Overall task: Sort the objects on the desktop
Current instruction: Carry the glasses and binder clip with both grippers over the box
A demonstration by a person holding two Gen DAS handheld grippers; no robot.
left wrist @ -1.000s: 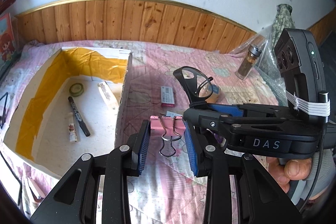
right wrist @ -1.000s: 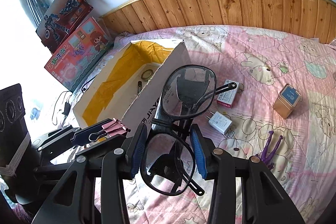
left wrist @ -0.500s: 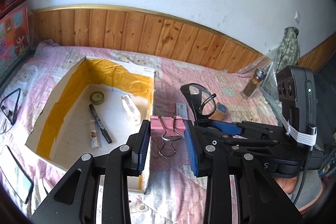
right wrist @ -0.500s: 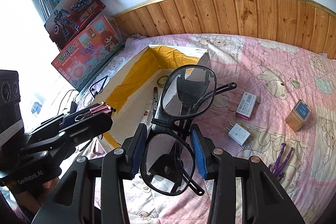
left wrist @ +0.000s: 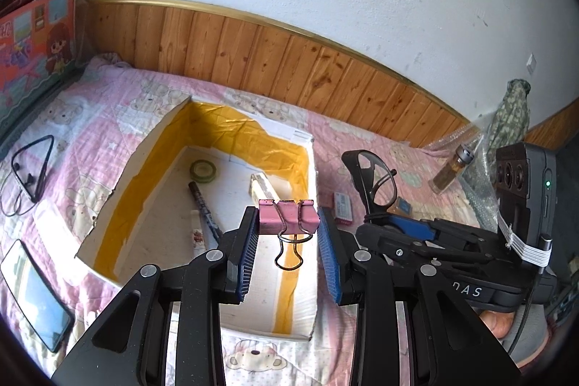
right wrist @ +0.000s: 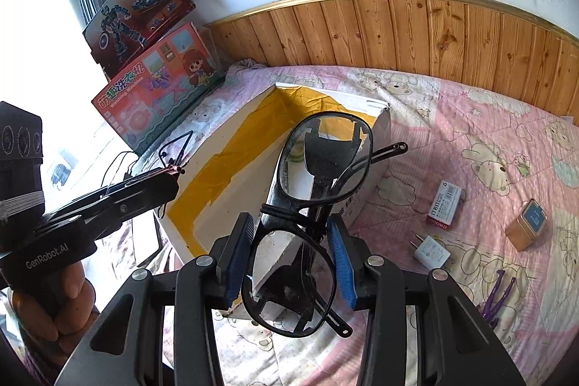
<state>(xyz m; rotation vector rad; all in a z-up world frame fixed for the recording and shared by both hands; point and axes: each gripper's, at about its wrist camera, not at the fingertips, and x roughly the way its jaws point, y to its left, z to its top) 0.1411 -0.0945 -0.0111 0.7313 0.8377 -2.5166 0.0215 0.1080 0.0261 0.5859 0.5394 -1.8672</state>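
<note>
My left gripper (left wrist: 288,228) is shut on a pink binder clip (left wrist: 288,216), held above the near right part of an open cardboard box (left wrist: 152,151) lined with yellow tape. Inside the box lie a roll of tape (left wrist: 203,169), a black marker (left wrist: 204,207), a small tube (left wrist: 198,237) and a pale block (left wrist: 263,189). My right gripper (right wrist: 289,254) is shut on black-framed glasses (right wrist: 311,205), which stand upright over the box's near corner (right wrist: 376,129). The right gripper with the glasses (left wrist: 374,183) also shows at the right of the left wrist view.
On the pink quilt right of the box lie a small red-and-white box (right wrist: 444,204), a white plug (right wrist: 430,252), a tan tin (right wrist: 526,225) and purple clips (right wrist: 501,292). A phone (left wrist: 34,299) and a neckband earphone (left wrist: 30,165) lie left of the box. Toy boxes (right wrist: 155,85) lean against the wall.
Both grippers moved left with their loads. The binder clip went from over the quilt beside the box to above the box's inside. The glasses came closer to the box's near corner.
</note>
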